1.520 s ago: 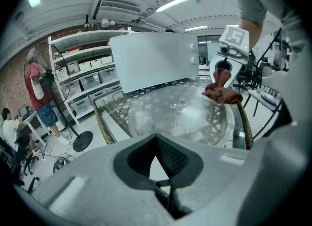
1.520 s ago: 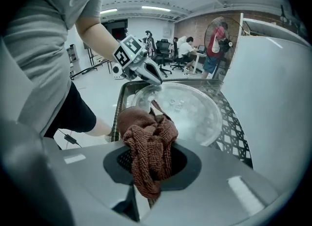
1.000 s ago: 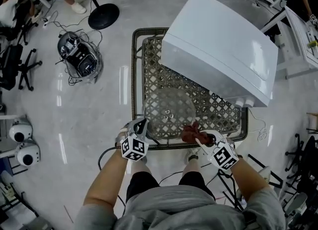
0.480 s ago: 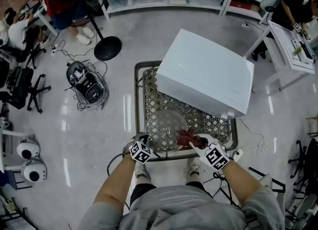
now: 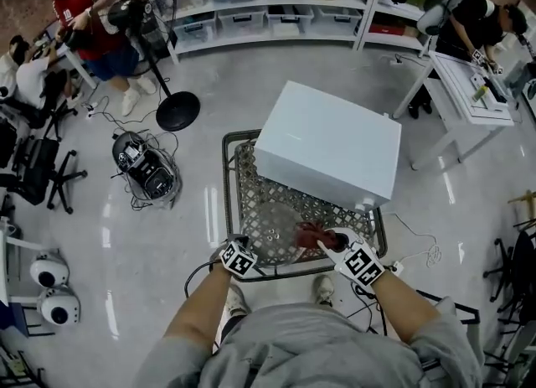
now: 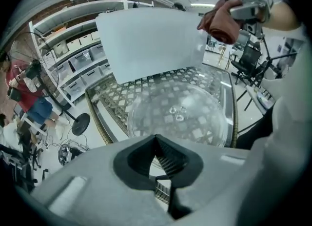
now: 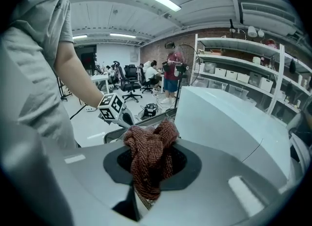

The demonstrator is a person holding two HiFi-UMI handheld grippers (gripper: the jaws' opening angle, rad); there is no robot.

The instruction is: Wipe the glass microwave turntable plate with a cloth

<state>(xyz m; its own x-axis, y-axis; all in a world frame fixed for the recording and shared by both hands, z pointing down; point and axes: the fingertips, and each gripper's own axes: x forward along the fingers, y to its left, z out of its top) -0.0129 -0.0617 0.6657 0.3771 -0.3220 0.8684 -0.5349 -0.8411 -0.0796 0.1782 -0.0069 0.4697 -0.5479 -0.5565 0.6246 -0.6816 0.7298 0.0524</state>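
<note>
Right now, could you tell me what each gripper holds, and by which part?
Right gripper: the reddish-brown cloth, clamped by its bunched middle. Left gripper: jaws together, nothing visibly held.

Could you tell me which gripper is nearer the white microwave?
Right. The right gripper, clamping the red cloth, is close beside the microwave; the left gripper is farther off at the near edge of the table.

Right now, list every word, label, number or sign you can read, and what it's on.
None can be read.
Cubes on left gripper and right gripper: square marker patterns, no letters.
microwave: no print visible.
shelf bins: any labels too small to read.
</note>
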